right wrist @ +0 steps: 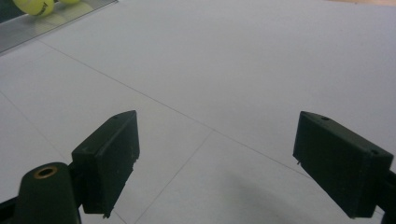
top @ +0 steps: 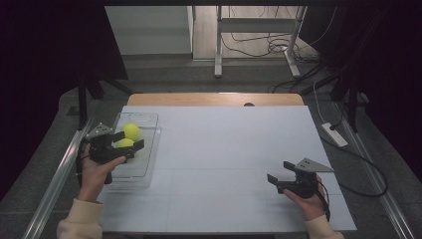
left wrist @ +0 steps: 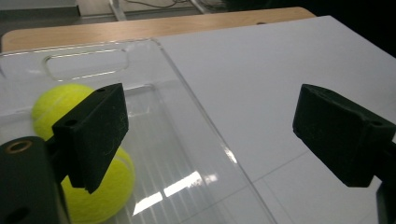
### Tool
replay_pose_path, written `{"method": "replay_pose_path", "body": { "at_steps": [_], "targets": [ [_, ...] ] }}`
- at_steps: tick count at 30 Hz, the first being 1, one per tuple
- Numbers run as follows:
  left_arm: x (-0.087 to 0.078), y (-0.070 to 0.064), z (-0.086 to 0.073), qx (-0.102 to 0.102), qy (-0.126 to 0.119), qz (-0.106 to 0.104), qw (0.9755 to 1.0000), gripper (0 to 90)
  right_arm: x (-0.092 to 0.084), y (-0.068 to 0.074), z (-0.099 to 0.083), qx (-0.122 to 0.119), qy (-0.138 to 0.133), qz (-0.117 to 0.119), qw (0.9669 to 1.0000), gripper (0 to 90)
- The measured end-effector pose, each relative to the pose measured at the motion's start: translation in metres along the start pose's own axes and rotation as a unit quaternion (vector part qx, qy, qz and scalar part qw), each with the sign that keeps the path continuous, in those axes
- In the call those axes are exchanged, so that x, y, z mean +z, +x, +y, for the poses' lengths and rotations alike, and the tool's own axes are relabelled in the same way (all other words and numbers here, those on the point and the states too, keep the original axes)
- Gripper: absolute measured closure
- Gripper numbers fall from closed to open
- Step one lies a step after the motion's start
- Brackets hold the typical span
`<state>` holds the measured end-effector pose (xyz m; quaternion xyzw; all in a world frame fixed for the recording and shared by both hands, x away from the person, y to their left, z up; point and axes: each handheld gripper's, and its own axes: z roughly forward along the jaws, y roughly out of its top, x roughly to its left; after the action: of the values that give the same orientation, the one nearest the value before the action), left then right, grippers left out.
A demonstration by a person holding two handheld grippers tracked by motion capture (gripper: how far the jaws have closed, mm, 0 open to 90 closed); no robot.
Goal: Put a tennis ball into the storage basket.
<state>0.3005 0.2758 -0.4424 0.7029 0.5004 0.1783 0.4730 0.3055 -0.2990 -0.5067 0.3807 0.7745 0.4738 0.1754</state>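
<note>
Two tennis balls [top: 130,135] lay in the clear tray [top: 149,149] at the desk's left; the left tool [top: 128,140] was held above them, jaws apart and empty. The right tool [top: 278,172] was held apart at the near right.

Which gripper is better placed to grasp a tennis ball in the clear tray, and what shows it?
Left. The left gripper hangs open over the tray, right beside the two balls. The right gripper, also open, sits far across the white table with nothing between its jaws.
</note>
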Motion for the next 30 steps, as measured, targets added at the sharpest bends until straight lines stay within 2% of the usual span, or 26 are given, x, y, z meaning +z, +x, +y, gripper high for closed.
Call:
{"method": "replay_pose_path", "body": {
  "at_steps": [6, 10, 18, 26, 30],
  "targets": [
    [-0.002, -0.017, -0.006, 0.007, -0.011, -0.028, 0.9995, 11.4, -0.001, -0.001, 0.001, 0.000, 0.001, 0.000, 1.0000, 14.4],
    [-0.001, -0.028, -0.012, 0.018, -0.009, -0.042, 0.9989, 11.3, -0.003, 0.000, 0.001, -0.002, 0.002, -0.001, 1.0000, 14.4],
    [0.000, -0.047, -0.030, 0.034, -0.006, -0.058, 0.9977, 10.8, -0.008, -0.001, 0.003, 0.006, -0.011, 0.004, 0.9999, 14.4],
    [0.001, -0.053, -0.049, 0.036, -0.006, -0.069, 0.9969, 10.6, -0.008, -0.001, 0.006, 0.001, -0.012, 0.011, 0.9999, 14.4],
    [0.002, -0.056, -0.053, 0.048, 0.000, -0.067, 0.9966, 10.4, -0.007, -0.001, 0.006, 0.000, -0.012, 0.011, 0.9999, 14.5]
  ]
}}
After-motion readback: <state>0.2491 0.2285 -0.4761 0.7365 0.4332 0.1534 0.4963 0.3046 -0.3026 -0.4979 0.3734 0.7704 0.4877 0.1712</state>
